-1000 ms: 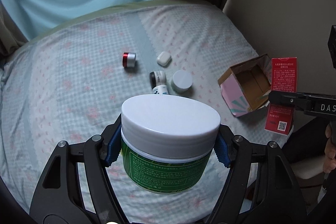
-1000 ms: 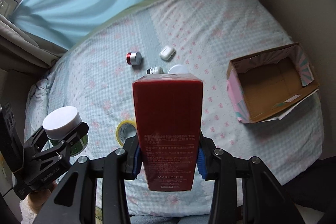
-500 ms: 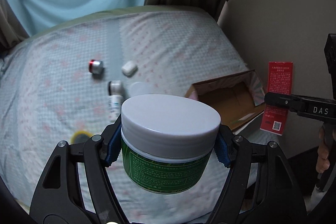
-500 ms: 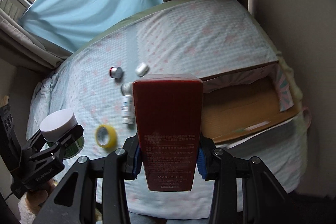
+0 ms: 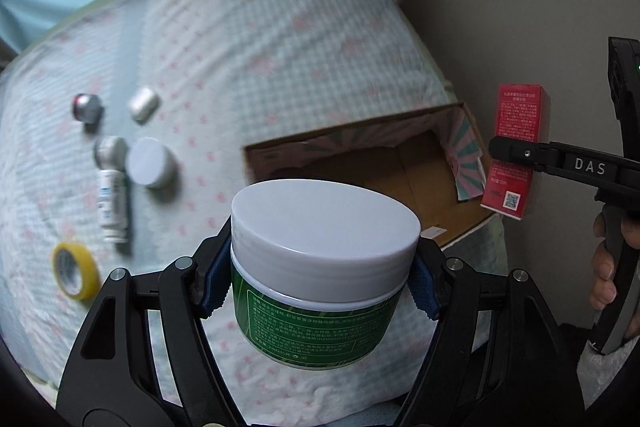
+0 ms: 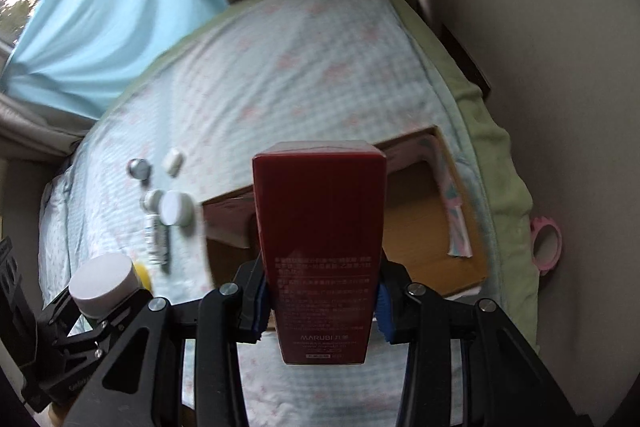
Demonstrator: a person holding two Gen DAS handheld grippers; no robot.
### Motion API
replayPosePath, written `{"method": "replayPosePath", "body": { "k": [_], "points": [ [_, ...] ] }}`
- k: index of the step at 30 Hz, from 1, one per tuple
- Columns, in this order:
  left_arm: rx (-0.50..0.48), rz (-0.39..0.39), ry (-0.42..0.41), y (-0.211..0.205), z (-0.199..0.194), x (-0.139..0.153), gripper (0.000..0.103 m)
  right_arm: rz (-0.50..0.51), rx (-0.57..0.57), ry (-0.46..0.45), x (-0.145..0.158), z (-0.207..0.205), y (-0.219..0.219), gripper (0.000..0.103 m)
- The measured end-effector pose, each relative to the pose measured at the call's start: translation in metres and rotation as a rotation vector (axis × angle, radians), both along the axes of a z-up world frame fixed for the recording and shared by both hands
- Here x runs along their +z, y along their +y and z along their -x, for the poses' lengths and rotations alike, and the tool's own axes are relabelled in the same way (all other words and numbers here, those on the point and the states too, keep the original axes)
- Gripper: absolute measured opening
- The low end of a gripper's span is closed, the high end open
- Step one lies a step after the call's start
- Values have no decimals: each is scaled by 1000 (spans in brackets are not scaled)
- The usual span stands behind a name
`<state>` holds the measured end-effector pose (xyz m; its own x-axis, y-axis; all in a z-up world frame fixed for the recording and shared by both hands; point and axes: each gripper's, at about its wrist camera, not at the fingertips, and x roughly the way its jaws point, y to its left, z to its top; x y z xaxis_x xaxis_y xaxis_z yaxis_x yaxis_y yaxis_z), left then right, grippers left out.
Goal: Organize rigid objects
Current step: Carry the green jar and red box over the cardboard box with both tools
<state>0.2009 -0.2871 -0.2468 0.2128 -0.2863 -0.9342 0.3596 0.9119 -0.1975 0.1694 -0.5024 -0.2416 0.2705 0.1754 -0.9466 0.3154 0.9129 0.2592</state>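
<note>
Two loads are hanging near one landmark, the open cardboard box [image 5: 404,163] with pink patterned flaps lying on the checked bedspread [image 5: 256,59].

Left wrist view: the left gripper [image 5: 320,279] is clenching a round green jar with a white screw lid [image 5: 320,267], its blue pads pressing on the jar's shoulder from both sides, lid facing the camera. The box is lying just beyond the jar and a little to its right, mouth upward, so the jar is standing short of the near wall of the box. Off the right wall of the box, the right gripper [image 5: 516,151] is gripping a tall red carton with white print [image 5: 514,151], long axis upright. Left of the box, a small white jar [image 5: 151,163], a slim white bottle [image 5: 113,195] and a yellow tape roll [image 5: 74,269] are lying on the bedspread.

Right wrist view: the right gripper [image 6: 320,303] is squeezing the red carton [image 6: 320,247] across its narrow faces, and the carton is covering the middle of the box [image 6: 424,227], so it is probably already hanging over the opening, though blur is making the height hard to judge. The left gripper [image 6: 104,303] with the green jar [image 6: 105,285] is sitting left of the box, farther from its mouth. By this judgement the right hand is nearer.
</note>
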Motion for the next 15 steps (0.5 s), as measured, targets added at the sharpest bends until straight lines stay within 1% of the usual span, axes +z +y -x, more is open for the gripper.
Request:
{"method": "replayPosePath", "body": {
  "k": [3, 7, 13, 15],
  "points": [
    [-44, -38, 35, -30, -11, -29, 69, 4, 6, 58, -32, -8, -14, 38],
    [-88, -89, 106, -66, -24, -76, 69, 12, 44, 126, -72, -18, -22, 38],
    [-133, -156, 169, -93, -30, -132, 69, 30, 126, 209, -123, -25, -17, 38],
    [-142, -172, 184, -96, -30, -144, 69, 27, 145, 232, -137, -25, -15, 38]
  ]
}}
